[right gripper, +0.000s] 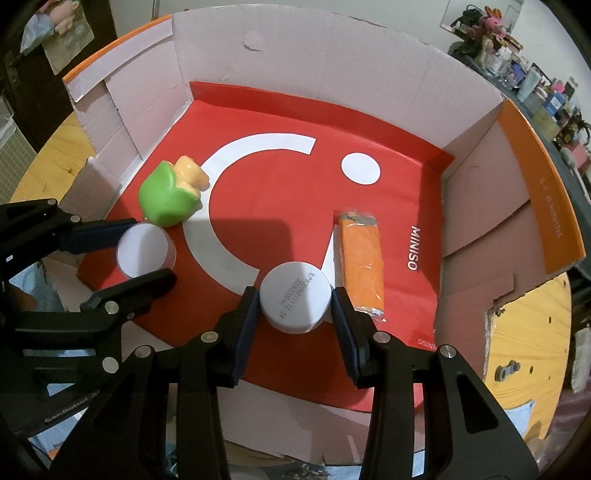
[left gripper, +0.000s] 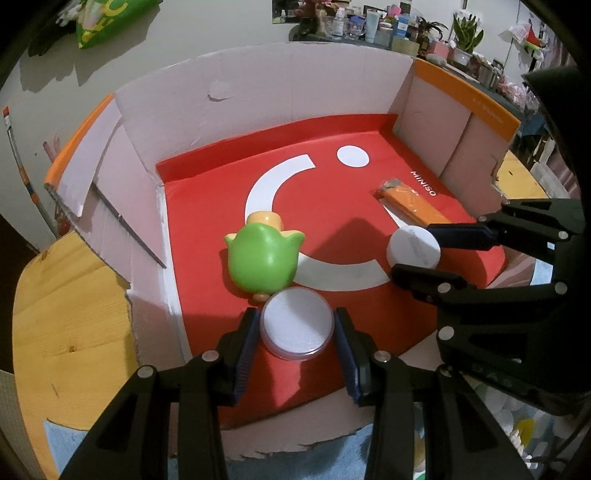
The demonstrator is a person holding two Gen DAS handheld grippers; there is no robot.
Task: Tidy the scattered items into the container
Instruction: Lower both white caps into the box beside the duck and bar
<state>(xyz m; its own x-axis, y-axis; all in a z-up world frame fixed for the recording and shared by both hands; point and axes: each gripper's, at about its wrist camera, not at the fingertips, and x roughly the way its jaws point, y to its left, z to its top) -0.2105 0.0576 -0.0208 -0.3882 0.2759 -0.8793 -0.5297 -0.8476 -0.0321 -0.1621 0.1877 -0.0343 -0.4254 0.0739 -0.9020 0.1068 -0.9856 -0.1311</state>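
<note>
An open cardboard box (left gripper: 295,85) (right gripper: 332,62) with a red liner (left gripper: 207,206) holds a green toy (left gripper: 262,258) (right gripper: 170,195) lying on its side and an orange packet (left gripper: 410,205) (right gripper: 362,262). My left gripper (left gripper: 295,321) (right gripper: 147,249) is shut on a flat round clear case with a white inside (left gripper: 297,326) (right gripper: 146,253), just in front of the toy. My right gripper (right gripper: 293,299) (left gripper: 415,251) is shut on a white jar (right gripper: 294,295) (left gripper: 413,245), bottom up with a printed code, beside the packet's near end. Both are over the liner.
The box has tall walls at the back and sides, with orange outer flaps (left gripper: 465,99) (right gripper: 546,192). It stands on a wooden table (left gripper: 66,314) (right gripper: 528,332). A crowded shelf of bottles and plants (left gripper: 369,22) runs behind. A blue cloth (left gripper: 66,443) lies near the box's front.
</note>
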